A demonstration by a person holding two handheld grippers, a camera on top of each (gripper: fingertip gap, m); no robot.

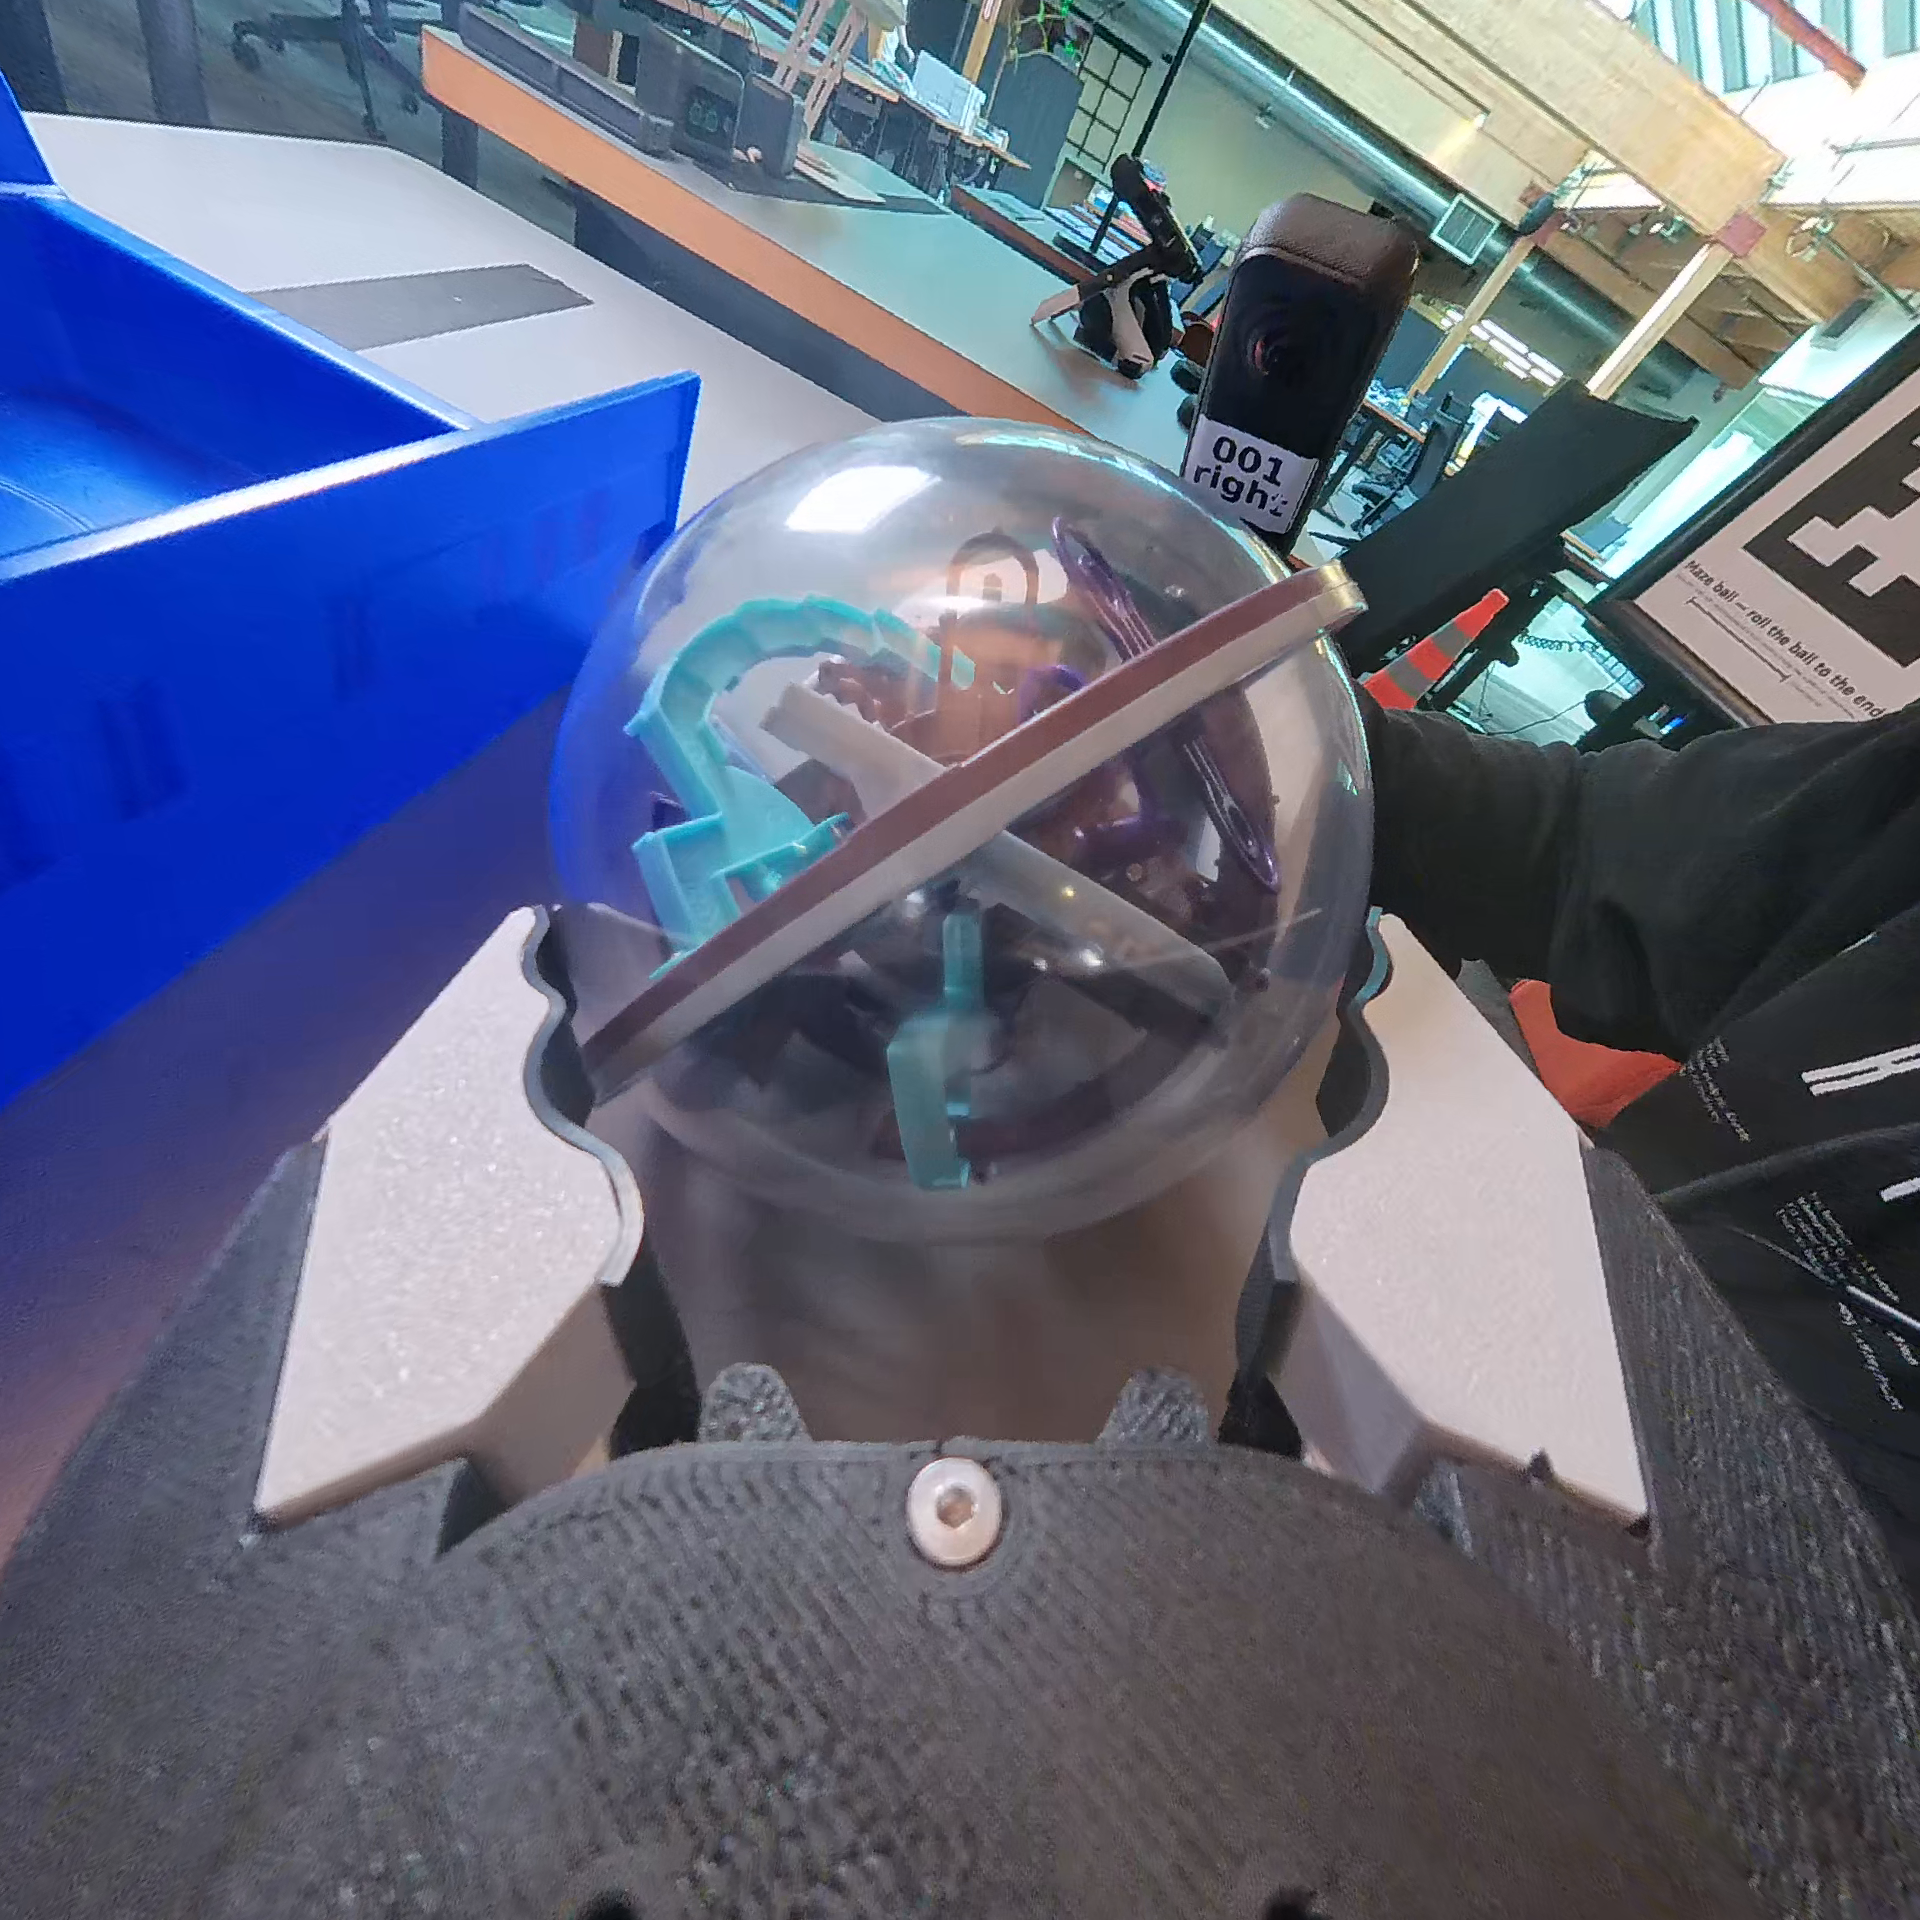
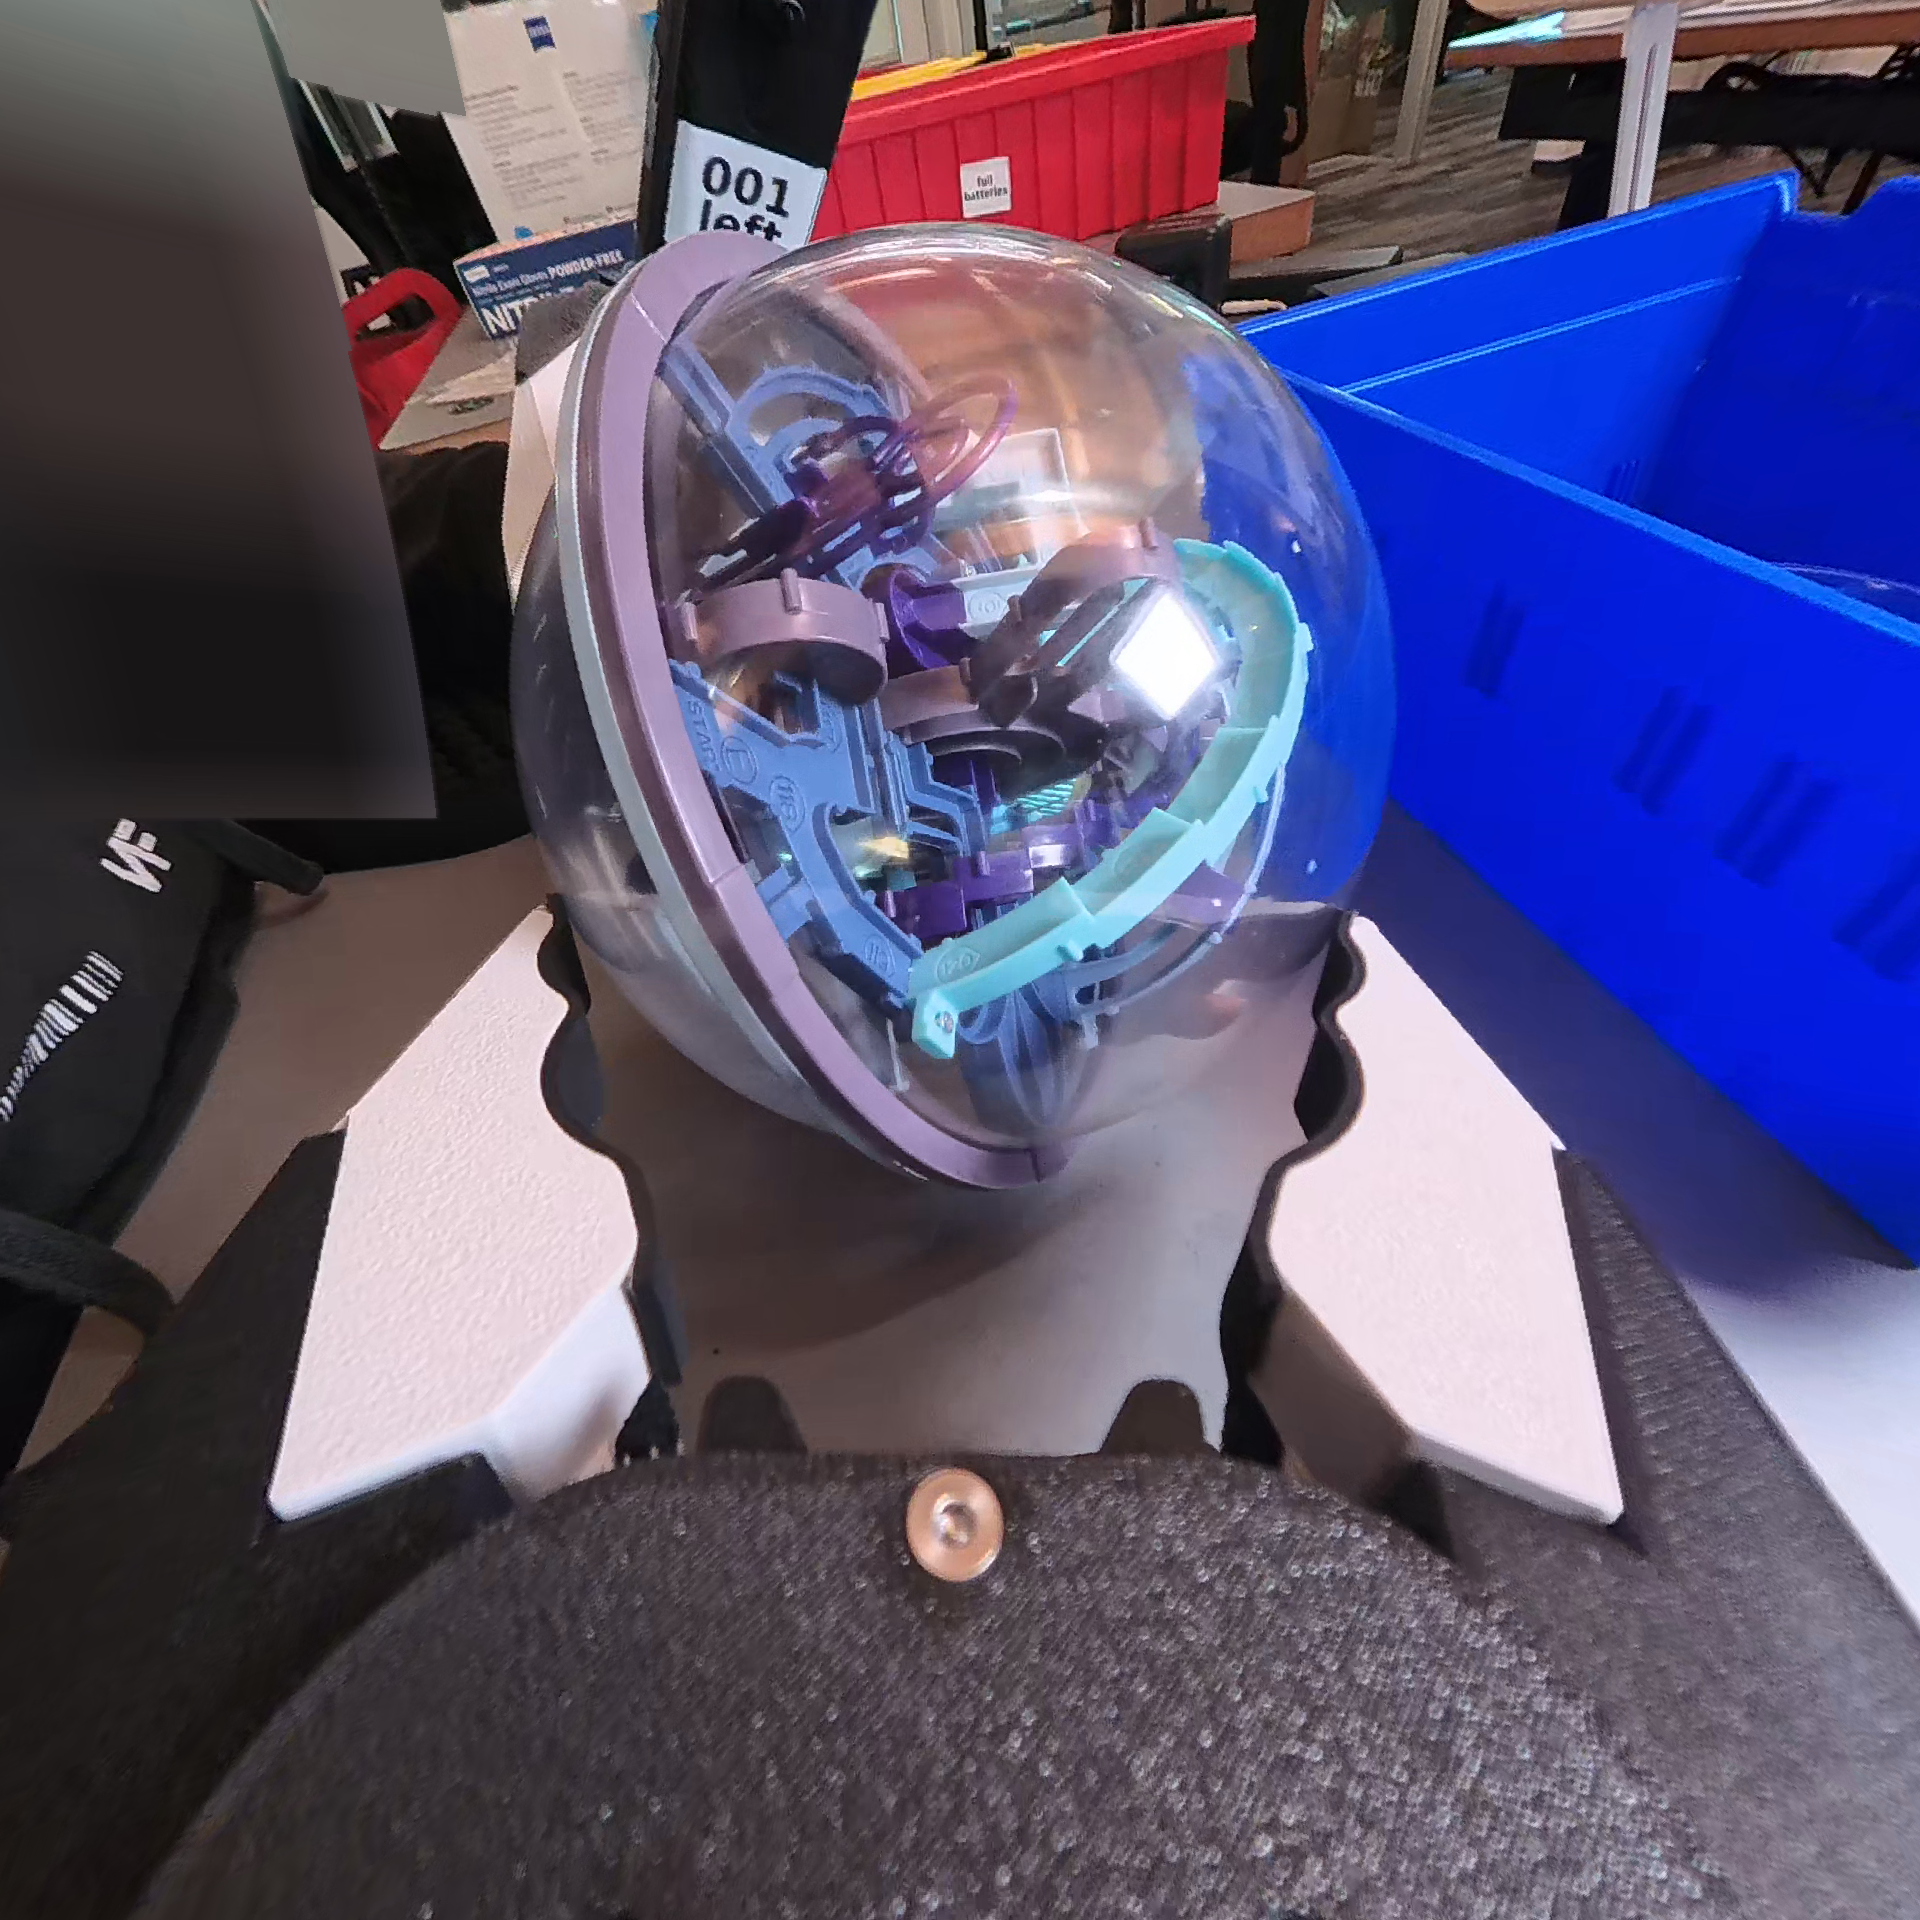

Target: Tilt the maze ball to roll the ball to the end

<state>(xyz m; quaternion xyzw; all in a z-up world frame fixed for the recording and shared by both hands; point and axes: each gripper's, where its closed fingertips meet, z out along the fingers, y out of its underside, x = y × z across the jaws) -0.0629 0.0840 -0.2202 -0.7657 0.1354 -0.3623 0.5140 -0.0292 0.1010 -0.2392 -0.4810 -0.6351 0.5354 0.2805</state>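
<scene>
the maze ball point(image 1: 956, 831) point(image 2: 935, 707) is sitting up between the two grippers, held off the desk point(image 2: 1818, 1382) and tipped so its mauve seam ring is running on a slant. it is a clear plastic sphere packed with teal, blue and purple tracks; i cannot pick out the little ball inside.

the left gripper point(image 1: 956, 1023) is cradling the sphere from one side, its jaws spread wide and their wavy dark inner edges pressing against the lower curve of the shell. the right gripper point(image 2: 951, 1029) is doing the same from the opposite side, jaws spread just as wide and pinching the sphere's underside. the fingers point(image 1: 447, 1195) point(image 2: 457, 1195) are flat pale plates with a grainy printed finish, set in rough black housings.

a glossy blue bin point(image 1: 312, 644) point(image 2: 1621, 675) is standing just beside the ball on the pale desk. a black sleeve point(image 1: 1621, 862) is reaching in behind it.
</scene>
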